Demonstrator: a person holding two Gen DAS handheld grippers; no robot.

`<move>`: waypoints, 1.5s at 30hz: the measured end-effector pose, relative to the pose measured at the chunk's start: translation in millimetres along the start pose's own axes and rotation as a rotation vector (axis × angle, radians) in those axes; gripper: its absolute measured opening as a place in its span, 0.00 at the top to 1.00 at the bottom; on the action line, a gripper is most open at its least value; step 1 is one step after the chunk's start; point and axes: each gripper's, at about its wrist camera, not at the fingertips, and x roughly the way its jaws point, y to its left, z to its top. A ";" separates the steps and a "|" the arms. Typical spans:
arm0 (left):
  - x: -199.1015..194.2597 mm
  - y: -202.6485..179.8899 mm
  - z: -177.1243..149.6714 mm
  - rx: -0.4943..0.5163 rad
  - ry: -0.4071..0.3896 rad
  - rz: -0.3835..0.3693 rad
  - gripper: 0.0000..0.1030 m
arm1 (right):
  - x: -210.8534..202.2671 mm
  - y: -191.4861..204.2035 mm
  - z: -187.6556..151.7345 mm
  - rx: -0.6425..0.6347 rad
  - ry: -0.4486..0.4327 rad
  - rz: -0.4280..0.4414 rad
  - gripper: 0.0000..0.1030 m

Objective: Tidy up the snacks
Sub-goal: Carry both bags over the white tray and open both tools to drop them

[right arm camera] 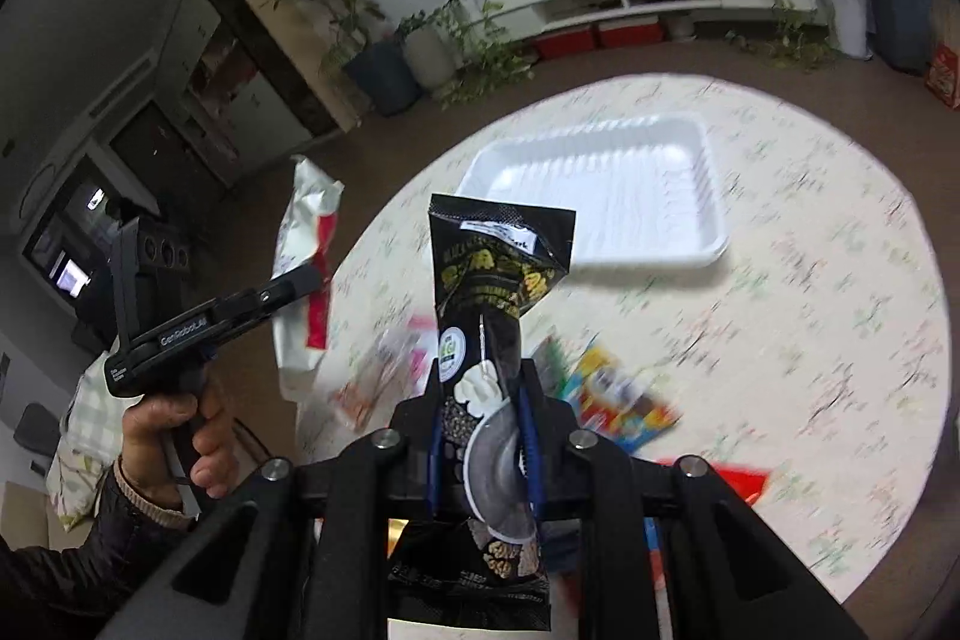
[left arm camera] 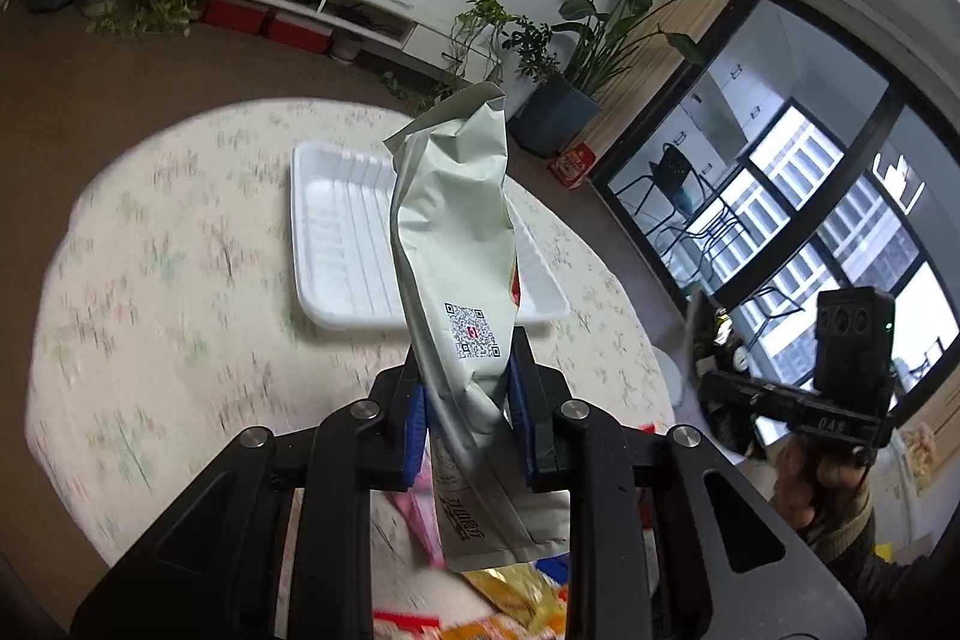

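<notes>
Left gripper (left arm camera: 468,388) is clamped on a pale grey-green snack pouch (left arm camera: 456,244), pinched near its lower third between the blue pads (left arm camera: 417,424); the pouch stands roughly upright, its crumpled top tilted right, a QR code facing the left wrist camera. It is held above the round table (left arm camera: 150,280) with floral cloth, in front of the white ribbed tray (left arm camera: 336,232), which looks bare where it is not hidden by the pouch. Right gripper (right arm camera: 483,418) is clamped on a black snack bag (right arm camera: 492,280) with yellow print and a white label at the top edge; the bag sticks up between the fingers, its lower end hanging below the jaws. In the right wrist view the tray (right arm camera: 600,184) lies on the far side of the table, apart from both held packs. Loose snacks are left on the cloth near the grippers: a multicoloured packet (right arm camera: 618,394) just right of the black bag, a pink-red packet (right arm camera: 384,376) to its left, a red one (right arm camera: 726,478) near the right finger linkage; all motion-blurred, labels unreadable. The left gripper's body and the hand (right arm camera: 174,436) gripping it are seen at the left of the right wrist view, with the pale pouch showing a red stripe there. Plants, a low white cabinet and a wall TV are seen behind.
</notes>
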 end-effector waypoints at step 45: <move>238.0 29.2 73.9 0.155 0.382 0.343 0.78 | 180.4 -100.2 80.9 0.116 0.202 -0.268 0.75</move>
